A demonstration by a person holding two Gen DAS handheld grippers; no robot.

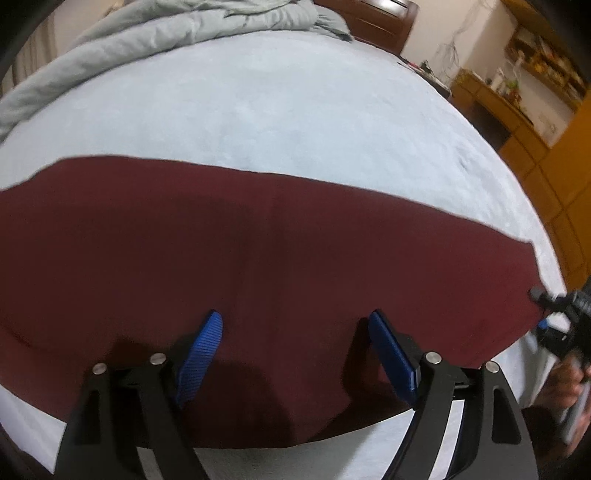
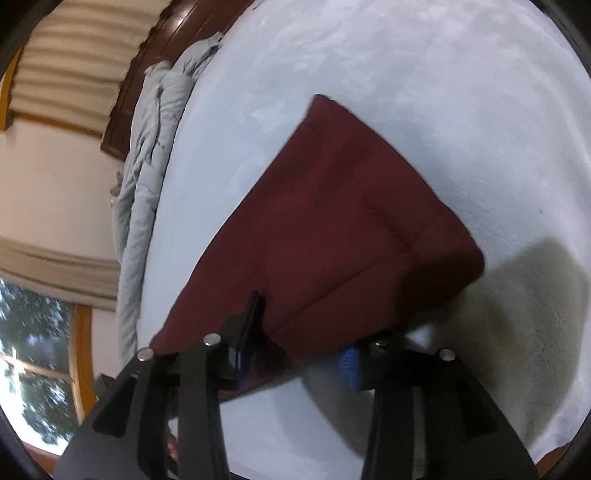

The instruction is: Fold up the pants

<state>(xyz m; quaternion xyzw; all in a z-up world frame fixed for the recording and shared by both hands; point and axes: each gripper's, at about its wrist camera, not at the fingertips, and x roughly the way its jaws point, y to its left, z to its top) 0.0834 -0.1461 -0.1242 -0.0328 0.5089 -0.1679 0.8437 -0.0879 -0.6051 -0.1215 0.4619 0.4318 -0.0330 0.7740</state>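
Dark red pants (image 1: 258, 258) lie flat in a long band across the pale blue bed (image 1: 277, 103). My left gripper (image 1: 295, 325) hovers over their near edge, open, blue pads wide apart and empty. My right gripper (image 2: 303, 328) is at the pants' end (image 2: 332, 221); cloth lies over and between its fingers, one finger (image 2: 255, 314) above the fabric, the other blue pad (image 2: 349, 365) under it. The jaws stand fairly wide, so I cannot tell whether they pinch the cloth. The right gripper (image 1: 554, 317) also shows at the pants' right end in the left wrist view.
A crumpled grey-green duvet (image 1: 147, 33) lies along the bed's far side by a dark wooden headboard (image 1: 384, 22). Wooden shelves and cabinets (image 1: 535, 110) stand beyond the bed's right edge. A window with curtains (image 2: 44, 332) is at left in the right wrist view.
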